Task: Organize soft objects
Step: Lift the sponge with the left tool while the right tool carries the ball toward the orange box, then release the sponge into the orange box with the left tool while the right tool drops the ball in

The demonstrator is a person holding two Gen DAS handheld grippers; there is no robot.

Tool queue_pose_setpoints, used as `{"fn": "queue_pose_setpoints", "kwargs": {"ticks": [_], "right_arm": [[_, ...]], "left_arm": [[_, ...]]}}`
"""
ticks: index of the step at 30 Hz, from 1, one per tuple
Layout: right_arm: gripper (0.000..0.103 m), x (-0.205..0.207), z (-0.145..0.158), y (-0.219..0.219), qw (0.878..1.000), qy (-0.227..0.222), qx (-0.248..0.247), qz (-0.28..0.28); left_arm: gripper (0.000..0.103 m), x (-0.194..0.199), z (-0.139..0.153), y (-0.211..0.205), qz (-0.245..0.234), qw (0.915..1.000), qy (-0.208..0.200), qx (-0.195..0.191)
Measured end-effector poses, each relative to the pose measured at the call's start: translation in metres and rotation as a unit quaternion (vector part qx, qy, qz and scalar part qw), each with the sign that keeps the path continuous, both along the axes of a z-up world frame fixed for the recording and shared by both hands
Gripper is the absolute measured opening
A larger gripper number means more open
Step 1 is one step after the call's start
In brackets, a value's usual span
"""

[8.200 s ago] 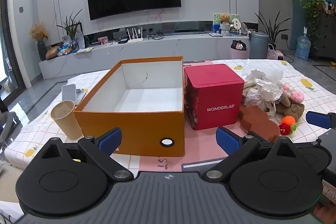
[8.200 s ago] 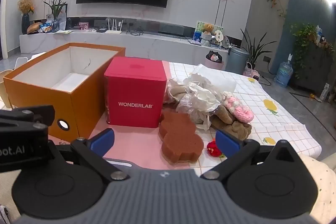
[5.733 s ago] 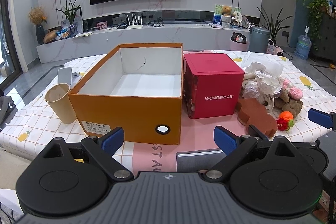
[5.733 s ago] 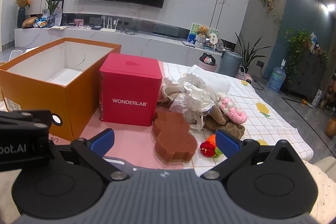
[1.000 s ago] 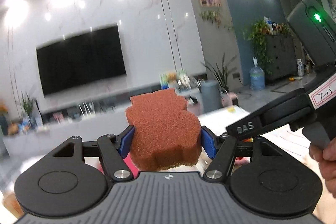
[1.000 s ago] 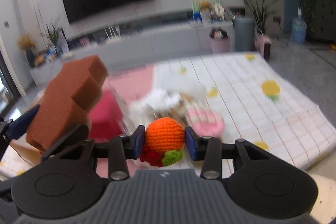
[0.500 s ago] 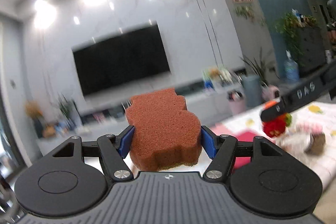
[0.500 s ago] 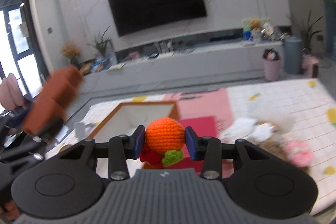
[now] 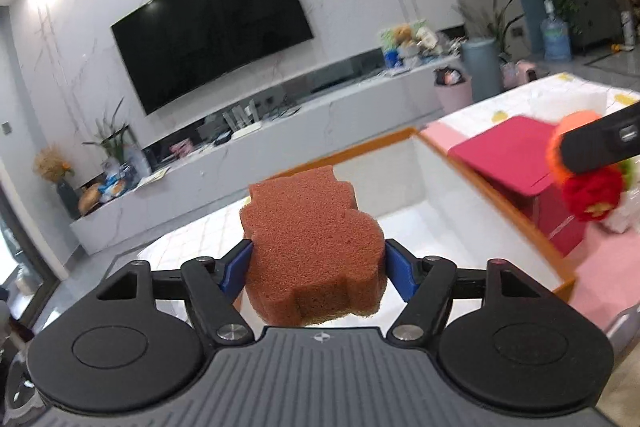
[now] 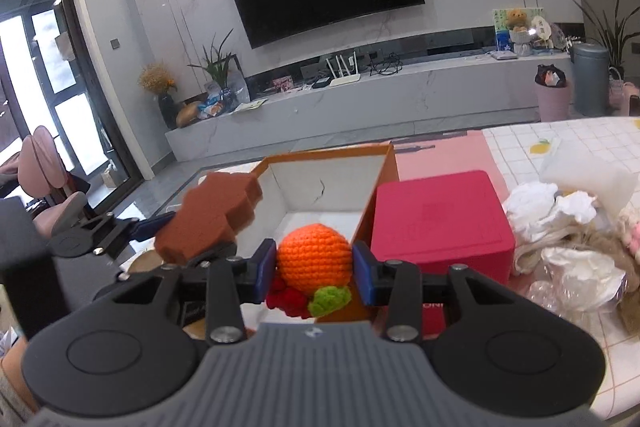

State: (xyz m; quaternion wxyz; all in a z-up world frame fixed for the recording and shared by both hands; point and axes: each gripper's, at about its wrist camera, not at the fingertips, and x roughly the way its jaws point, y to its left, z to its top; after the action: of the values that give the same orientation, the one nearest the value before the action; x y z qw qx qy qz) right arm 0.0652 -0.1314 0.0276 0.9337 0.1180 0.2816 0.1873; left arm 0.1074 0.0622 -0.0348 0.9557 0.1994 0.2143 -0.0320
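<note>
Left hand-held gripper (image 9: 316, 263): a brown sponge (image 9: 312, 251) is gripped between jaws that have just been opening, pads touching its sides.
Right hand-held gripper (image 10: 314, 267): a knitted orange (image 10: 314, 253) is clamped.
Sponge place: held above the orange box (image 9: 472, 195).
Orange place: held over the box's near right corner, beside the red box (image 10: 440, 223).
Desk (image 10: 568, 331): a pile of soft things (image 10: 572, 247) is carried.
</note>
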Motion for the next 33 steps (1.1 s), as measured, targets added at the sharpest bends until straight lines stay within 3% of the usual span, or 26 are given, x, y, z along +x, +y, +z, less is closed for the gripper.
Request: {"fn": "queue_pose_setpoints", "kwargs": {"ticks": [1,3,7,10,14,17,24,27,30,33], "right_arm": [[0.041,0.0,-0.003,-0.005,1.0,0.004,0.006,0.001],[0.041,0.002,-0.008,-0.008,1.0,0.014,0.018,0.001],[0.041,0.012,-0.018,-0.015,0.999,0.031,0.026,0.0],[0.041,0.013,-0.02,-0.015,0.999,0.036,0.027,0.004],[0.041,0.02,-0.013,-0.003,0.998,0.038,0.037,0.029],[0.041,0.026,-0.005,0.019,0.997,0.027,0.025,0.069],[0.041,0.05,-0.025,0.07,0.989,0.054,-0.077,0.11],[0.041,0.058,-0.033,0.073,0.985,0.071,-0.102,0.121],[0.04,0.073,-0.041,0.057,0.981,0.11,-0.091,0.131],[0.041,0.069,-0.041,0.06,0.972,0.096,-0.164,0.138]], "left_arm": [[0.091,0.002,-0.002,0.004,0.011,0.9999,0.005,0.007],[0.092,0.005,-0.009,0.007,0.021,0.9991,0.034,0.017],[0.094,-0.001,-0.006,0.018,0.031,0.9978,0.055,-0.021],[0.094,-0.007,0.007,0.027,0.035,0.9971,0.055,-0.04],[0.095,-0.008,0.027,0.042,0.076,0.996,0.028,-0.037],[0.095,-0.002,0.028,0.059,0.097,0.9924,0.043,-0.062],[0.088,0.015,0.019,0.102,0.141,0.9686,0.127,-0.16],[0.088,0.009,0.02,0.115,0.151,0.9574,0.143,-0.2],[0.088,0.003,0.024,0.118,0.14,0.9498,0.159,-0.23],[0.088,-0.001,0.024,0.115,0.118,0.946,0.179,-0.243]]}}
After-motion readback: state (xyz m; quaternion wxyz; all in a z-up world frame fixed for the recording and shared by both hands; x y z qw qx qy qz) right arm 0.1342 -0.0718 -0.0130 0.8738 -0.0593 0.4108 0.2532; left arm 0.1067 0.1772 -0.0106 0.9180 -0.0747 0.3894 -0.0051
